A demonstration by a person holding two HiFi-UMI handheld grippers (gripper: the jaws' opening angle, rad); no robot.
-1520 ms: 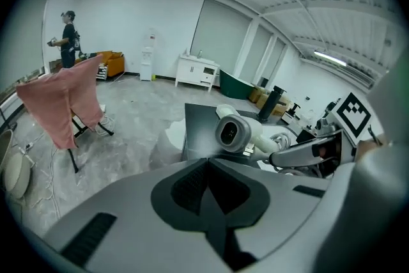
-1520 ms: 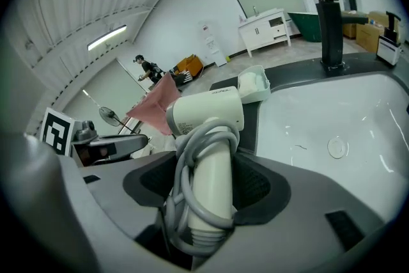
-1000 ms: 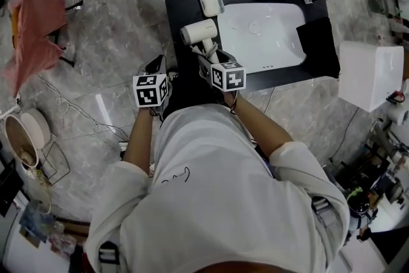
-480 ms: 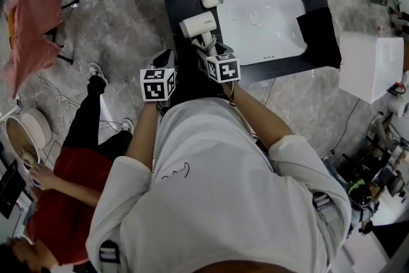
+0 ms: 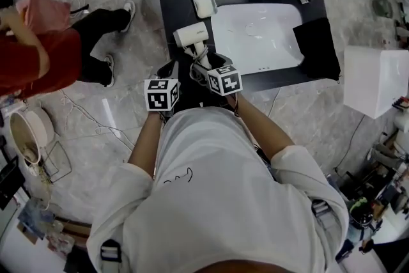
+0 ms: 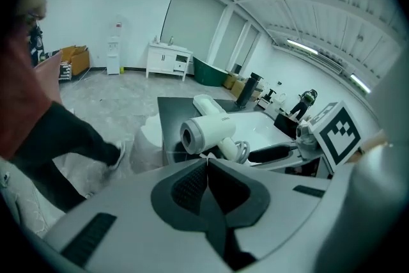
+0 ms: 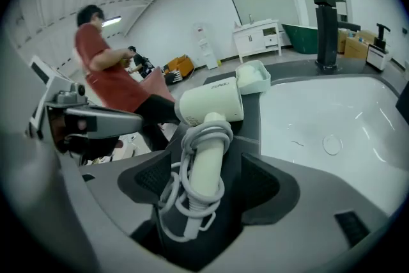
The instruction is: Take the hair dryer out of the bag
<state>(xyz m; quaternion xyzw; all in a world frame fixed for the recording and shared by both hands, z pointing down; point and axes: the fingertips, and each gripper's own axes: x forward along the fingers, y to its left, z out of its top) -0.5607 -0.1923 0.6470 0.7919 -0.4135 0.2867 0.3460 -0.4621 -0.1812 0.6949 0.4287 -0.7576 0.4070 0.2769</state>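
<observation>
White plastic hair dryer [image 5: 190, 35] out on black tabletop [image 5: 169, 6], upper centre. Right hand-held gripper [image 7: 206, 179] just opening, jaws loose around its handle; left hand-held gripper [image 6: 208, 163] clenched, empty.

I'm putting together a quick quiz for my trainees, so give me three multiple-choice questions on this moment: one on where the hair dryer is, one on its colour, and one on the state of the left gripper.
1. Where does the hair dryer lie?
A on the floor
B on the black counter beside the sink
C on a chair

2. What colour is the hair dryer?
A white
B red
C black

3. How do the jaws of the left gripper stand?
A wide apart
B clamped on a cord
C together, nothing between them

Answers:
1. B, the head view shows it on the counter, left of the basin.
2. A, its body and handle are white.
3. C, the left gripper view shows the tips meeting, empty.
</observation>
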